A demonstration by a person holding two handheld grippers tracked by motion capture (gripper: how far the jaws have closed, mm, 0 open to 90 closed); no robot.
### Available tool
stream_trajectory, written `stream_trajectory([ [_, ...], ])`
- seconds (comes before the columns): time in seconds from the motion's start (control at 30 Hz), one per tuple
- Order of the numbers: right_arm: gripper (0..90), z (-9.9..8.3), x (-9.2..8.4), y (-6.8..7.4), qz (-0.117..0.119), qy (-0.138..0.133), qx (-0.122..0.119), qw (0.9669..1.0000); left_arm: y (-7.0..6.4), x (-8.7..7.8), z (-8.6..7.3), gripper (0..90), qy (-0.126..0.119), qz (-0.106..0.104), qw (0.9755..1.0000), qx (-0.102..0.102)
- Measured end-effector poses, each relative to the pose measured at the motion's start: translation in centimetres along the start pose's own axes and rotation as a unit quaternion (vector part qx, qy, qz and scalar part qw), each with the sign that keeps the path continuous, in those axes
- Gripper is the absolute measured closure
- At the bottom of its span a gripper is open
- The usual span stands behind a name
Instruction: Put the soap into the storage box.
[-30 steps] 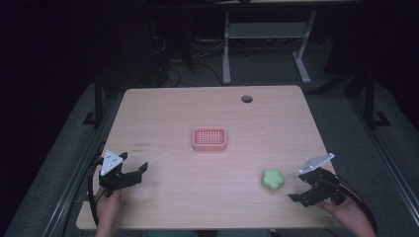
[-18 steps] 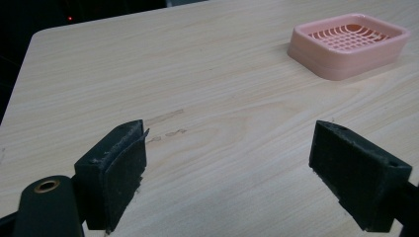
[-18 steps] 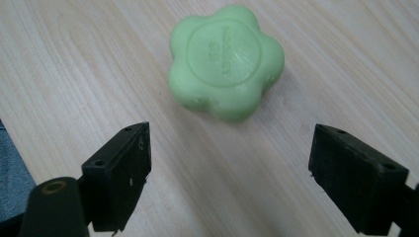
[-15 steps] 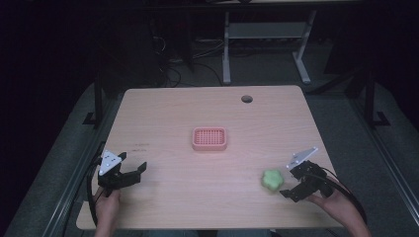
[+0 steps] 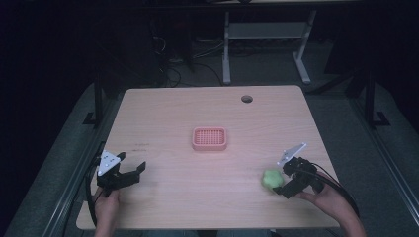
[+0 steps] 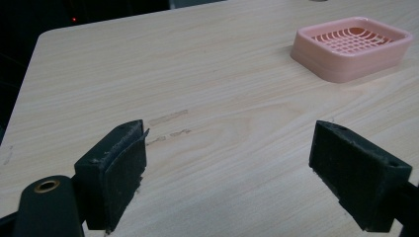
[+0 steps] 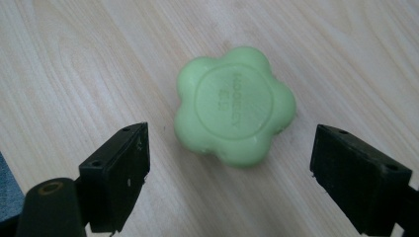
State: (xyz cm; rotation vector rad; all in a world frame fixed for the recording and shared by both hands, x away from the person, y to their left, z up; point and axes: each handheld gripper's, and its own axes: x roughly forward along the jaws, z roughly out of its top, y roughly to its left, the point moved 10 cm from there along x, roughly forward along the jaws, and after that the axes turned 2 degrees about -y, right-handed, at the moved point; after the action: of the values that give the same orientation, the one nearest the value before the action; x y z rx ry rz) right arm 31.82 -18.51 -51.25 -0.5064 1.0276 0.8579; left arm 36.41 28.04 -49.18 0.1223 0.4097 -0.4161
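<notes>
Near the table's right front edge, the right gripper [image 5: 282, 183] stands spread wide around the green soap [image 7: 235, 104] (not touching yet), lined up to grasp; the left gripper [image 5: 129, 173] waits spread, empty.

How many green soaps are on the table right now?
1: the green soap lies flat on the table near its right front, just ahead of the open right gripper.

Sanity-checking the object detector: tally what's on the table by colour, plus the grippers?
Green: 1, flower-shaped soap, lying flat near the right gripper
Pink: 1, slotted soap dish, mid-table
Black grippers: 2, the right one and the left gripper, both open and holding nothing
Total: 2 loose items on the table, 4 with the grippers
</notes>
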Motion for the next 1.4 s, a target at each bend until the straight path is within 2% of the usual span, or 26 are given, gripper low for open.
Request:
stream_trajectory([
  [0.6, 14.5, 1.2, 1.7, -0.1, -0.004, 0.037, -0.023, 0.999, 0.0, -0.1, 0.1, 14.2, -0.002, -0.001, 1.0, -0.001],
  [1.23, 15.0, 1.6, 3.3, -0.5, -0.007, 0.075, -0.029, 0.9968, -0.1, -0.1, 0.1, 14.2, -0.005, -0.001, 1.0, -0.002],
  [1.4, 16.2, 1.5, 3.6, -0.5, -0.005, 0.08, -0.021, 0.9965, 0.0, -0.2, 0.1, 14.2, -0.004, 0.0, 1.0, -0.002],
])
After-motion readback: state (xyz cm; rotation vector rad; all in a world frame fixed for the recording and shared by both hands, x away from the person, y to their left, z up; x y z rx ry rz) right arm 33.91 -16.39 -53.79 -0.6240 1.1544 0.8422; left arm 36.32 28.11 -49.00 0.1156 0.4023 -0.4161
